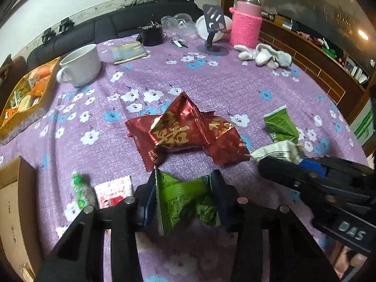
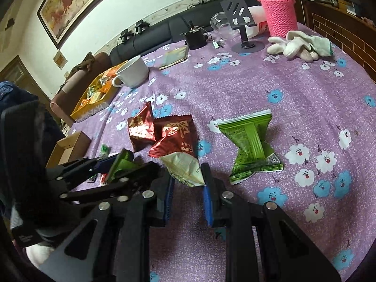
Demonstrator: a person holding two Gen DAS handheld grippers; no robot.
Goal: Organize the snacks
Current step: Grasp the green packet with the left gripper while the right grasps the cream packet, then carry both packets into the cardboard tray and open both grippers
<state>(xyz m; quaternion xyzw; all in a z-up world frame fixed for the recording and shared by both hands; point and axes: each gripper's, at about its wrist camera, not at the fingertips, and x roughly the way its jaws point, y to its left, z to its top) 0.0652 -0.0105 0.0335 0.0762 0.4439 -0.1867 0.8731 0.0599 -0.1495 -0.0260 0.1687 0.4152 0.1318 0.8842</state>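
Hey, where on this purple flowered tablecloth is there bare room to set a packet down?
Open cloth lies between the white mug, the white gloves and the red foil packets; also right of the loose green packet. Crowded: the back edge by the pink knit-sleeved bottle, and around both grippers.

The heap of snack packets (image 1: pixel 185 131) lies mid-table on the cloth (image 1: pixel 211 82), one packet (image 2: pixel 252 145) off to its right. Behind and left stands the cup (image 1: pixel 81 64), a tray (image 1: pixel 25 98) of snacks beside it (at the table's edge). Gloves (image 2: pixel 300 45) lie far back right.
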